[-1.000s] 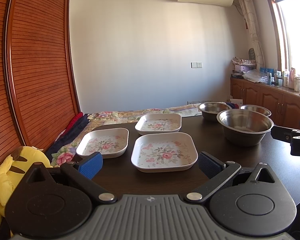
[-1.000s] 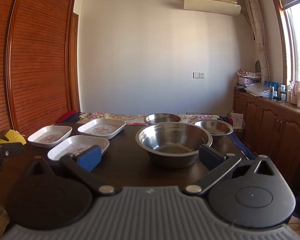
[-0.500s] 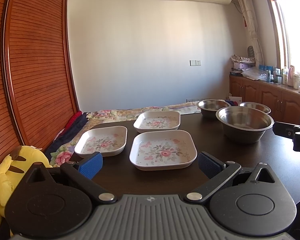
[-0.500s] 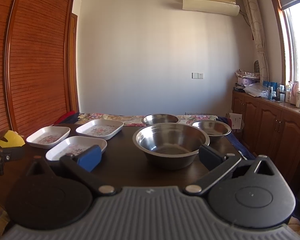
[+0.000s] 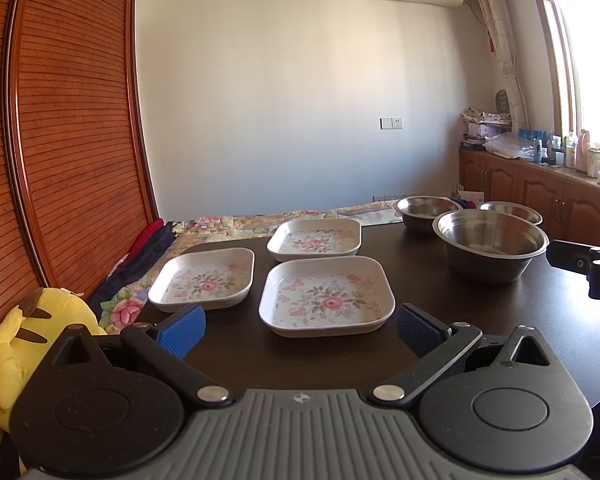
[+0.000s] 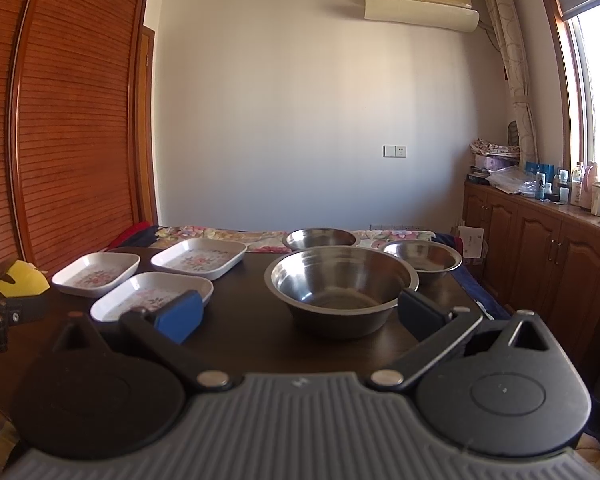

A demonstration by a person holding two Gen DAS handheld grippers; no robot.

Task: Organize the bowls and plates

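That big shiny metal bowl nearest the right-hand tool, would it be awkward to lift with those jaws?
Probably a bit. The big metal bowl looks like polished steel, so its thin rim may slip between the pads. It seems empty and thin-walled, so likely light for its size. Gripped at one edge it would probably tilt, though its flat base should keep it steady on the table.

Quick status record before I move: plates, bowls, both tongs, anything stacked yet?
plates: three floral square ones, nearest, left, far
bowls: three steel, big, two smaller behind
stacked: none yet, all apart on table
left tongs: open, holding nothing
right tongs: open, holding nothing
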